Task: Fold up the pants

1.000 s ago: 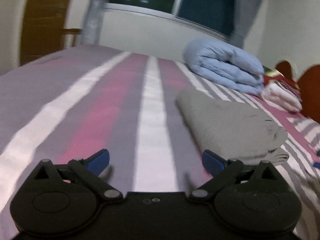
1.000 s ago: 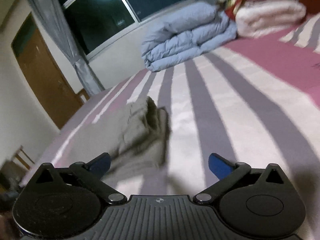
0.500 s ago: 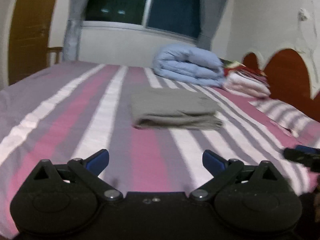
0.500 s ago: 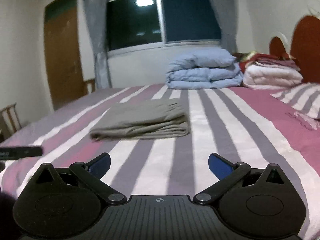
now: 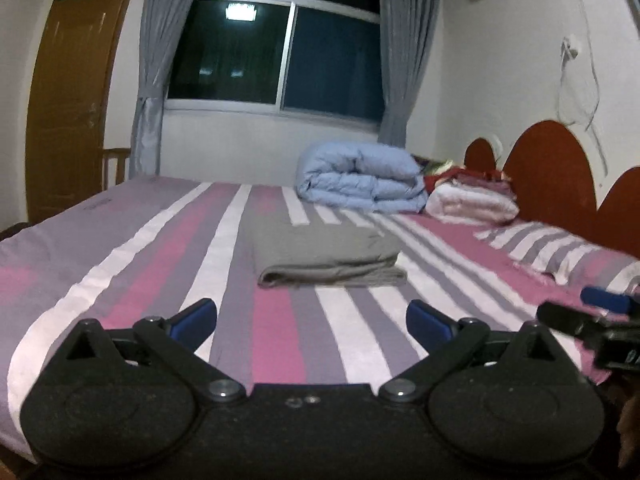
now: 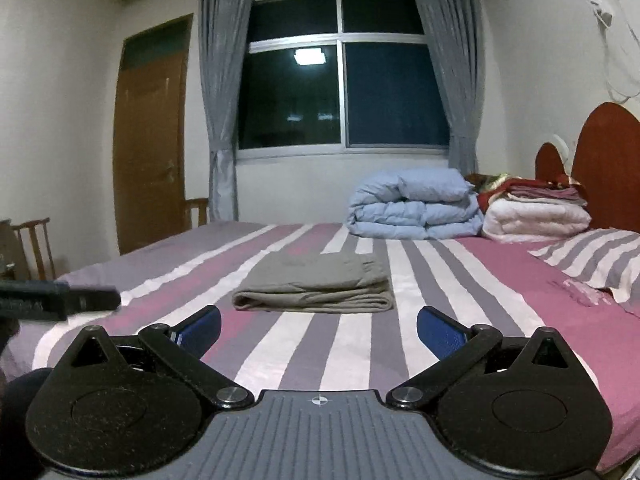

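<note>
Grey pants [image 5: 326,256] lie folded in a neat flat stack in the middle of the striped bed [image 5: 160,264]; they also show in the right wrist view [image 6: 316,282]. My left gripper [image 5: 312,318] is open and empty, held back from the pants near the bed's front edge. My right gripper [image 6: 318,326] is open and empty, also well short of the pants. The right gripper shows at the right edge of the left wrist view [image 5: 592,324]; the left gripper shows at the left edge of the right wrist view [image 6: 60,300].
A folded light-blue duvet [image 6: 416,208] and a stack of white and red blankets [image 6: 536,212] sit at the bed's far end. A striped pillow [image 6: 592,256] lies by the red headboard [image 6: 600,160]. Wooden chairs [image 6: 34,244] and a door [image 6: 150,152] stand at left.
Both grippers have pulled back and levelled out away from the pants, which lay right at the fingers a second ago. The pants stay folded on the bed. Both stay open.
</note>
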Motion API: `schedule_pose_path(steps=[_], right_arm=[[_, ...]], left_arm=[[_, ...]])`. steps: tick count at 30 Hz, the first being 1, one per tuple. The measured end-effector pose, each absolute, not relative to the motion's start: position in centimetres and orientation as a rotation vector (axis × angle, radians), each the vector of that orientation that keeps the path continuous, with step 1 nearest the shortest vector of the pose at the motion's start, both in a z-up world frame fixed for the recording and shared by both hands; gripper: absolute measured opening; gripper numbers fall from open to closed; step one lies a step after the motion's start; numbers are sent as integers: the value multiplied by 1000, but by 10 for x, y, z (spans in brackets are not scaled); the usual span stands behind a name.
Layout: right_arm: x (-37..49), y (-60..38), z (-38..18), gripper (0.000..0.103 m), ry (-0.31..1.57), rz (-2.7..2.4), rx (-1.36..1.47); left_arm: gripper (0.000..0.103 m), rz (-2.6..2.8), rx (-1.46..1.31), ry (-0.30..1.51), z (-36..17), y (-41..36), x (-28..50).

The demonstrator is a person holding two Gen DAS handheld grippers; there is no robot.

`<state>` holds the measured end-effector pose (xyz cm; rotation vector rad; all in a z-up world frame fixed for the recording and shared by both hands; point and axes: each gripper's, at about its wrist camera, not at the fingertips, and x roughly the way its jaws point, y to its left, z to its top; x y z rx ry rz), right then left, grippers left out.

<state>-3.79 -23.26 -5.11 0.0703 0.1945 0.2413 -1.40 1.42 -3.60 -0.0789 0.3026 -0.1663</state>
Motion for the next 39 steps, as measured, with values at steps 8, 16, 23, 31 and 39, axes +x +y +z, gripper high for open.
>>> schedule_pose_path(steps=[8,16,23,31,39], right_arm=[[-21,-232,-53,103,234,174,90],[-18,-233,-51,103,224,180,98],[-17,-239,-51,103,229,177,100],[-14,-236,-52,103,233,178,104],[-17,-238,-54,103,240,179,105]], left_arm=[[95,-205,-86,329,-44,13,-6],[95,-217,-68,315,-45,6,-15],[95,-214,-59,306,-45,6,-16],[95,-209,-62,308,-46,7,-16],[95,-216,-61,310,-46,7,-17]])
